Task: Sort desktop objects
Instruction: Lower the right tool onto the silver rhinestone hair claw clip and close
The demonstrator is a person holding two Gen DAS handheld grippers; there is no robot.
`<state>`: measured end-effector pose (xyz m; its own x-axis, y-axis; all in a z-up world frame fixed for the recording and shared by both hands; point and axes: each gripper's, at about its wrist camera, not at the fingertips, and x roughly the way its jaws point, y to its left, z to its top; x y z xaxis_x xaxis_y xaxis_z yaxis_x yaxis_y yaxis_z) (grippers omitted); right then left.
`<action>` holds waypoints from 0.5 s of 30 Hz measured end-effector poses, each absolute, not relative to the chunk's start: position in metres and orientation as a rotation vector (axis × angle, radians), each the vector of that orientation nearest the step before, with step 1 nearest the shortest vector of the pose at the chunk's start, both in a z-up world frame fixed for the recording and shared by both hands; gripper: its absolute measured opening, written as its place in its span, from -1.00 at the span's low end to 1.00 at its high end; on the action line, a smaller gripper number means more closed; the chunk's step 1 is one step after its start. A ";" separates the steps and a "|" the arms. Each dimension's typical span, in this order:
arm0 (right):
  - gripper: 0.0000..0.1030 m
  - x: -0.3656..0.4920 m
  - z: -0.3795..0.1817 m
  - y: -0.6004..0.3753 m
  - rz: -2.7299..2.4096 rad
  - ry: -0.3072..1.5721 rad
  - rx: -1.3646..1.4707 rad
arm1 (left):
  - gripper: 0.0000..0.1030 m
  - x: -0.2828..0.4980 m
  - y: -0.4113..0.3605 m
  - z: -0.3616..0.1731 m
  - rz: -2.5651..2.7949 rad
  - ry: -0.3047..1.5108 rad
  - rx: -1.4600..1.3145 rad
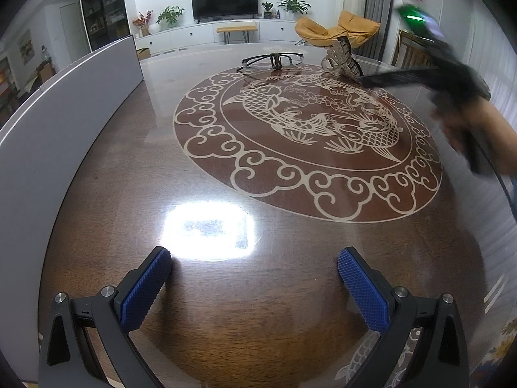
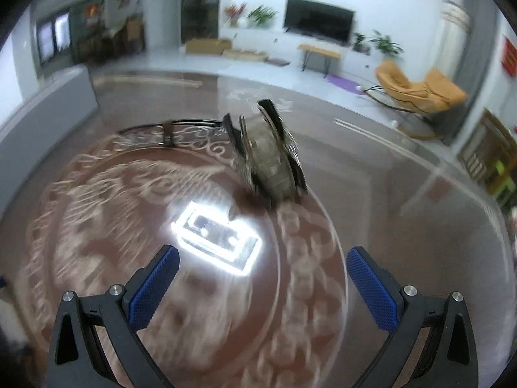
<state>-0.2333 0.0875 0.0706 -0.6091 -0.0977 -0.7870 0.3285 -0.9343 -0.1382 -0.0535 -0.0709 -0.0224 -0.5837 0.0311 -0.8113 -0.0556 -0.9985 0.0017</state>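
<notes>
A pair of black-framed glasses (image 1: 269, 60) lies at the far side of the round wooden table (image 1: 226, 307). A glittery hair claw clip (image 1: 341, 58) stands to their right. In the right wrist view the clip (image 2: 269, 158) stands ahead of my right gripper (image 2: 263, 274), which is open and empty, and the glasses (image 2: 168, 129) lie to its left. My left gripper (image 1: 255, 271) is open and empty over the near part of the table. The right gripper tool (image 1: 397, 79) reaches toward the clip from the right, blurred.
A grey panel (image 1: 64, 97) runs along the table's left edge. The table carries a fish-pattern inlay (image 1: 307, 135) and a bright lamp reflection (image 1: 208, 229). A yellow chair (image 1: 336, 30) and a TV unit stand beyond the table.
</notes>
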 end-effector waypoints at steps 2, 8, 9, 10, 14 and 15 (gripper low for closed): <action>1.00 -0.260 0.065 0.078 -2.590 0.470 1.260 | 1.00 -0.053 -0.071 -0.022 2.753 0.041 -1.409; 0.45 -0.304 0.060 0.073 -2.562 0.357 1.187 | 1.00 -0.054 -0.071 -0.022 2.747 0.039 -1.407; 0.19 -0.306 0.059 0.073 -2.543 0.326 1.181 | 1.00 -0.054 -0.071 -0.022 2.747 0.039 -1.407; 0.07 -0.307 0.058 0.073 -2.543 0.319 1.194 | 1.00 -0.054 -0.071 -0.022 2.747 0.039 -1.407; 0.03 -0.290 0.061 0.073 -2.569 0.294 1.179 | 1.00 -0.054 -0.071 -0.022 2.747 0.040 -1.406; 0.03 -0.284 0.062 0.074 -2.566 0.275 1.182 | 1.00 -0.054 -0.071 -0.022 2.747 0.040 -1.406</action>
<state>-0.2839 0.0739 0.0617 -0.6152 -0.1909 -0.7649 0.3488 -0.9360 -0.0469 -0.0544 -0.0709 -0.0220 -0.5835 0.0374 -0.8113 -0.0609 -0.9981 -0.0021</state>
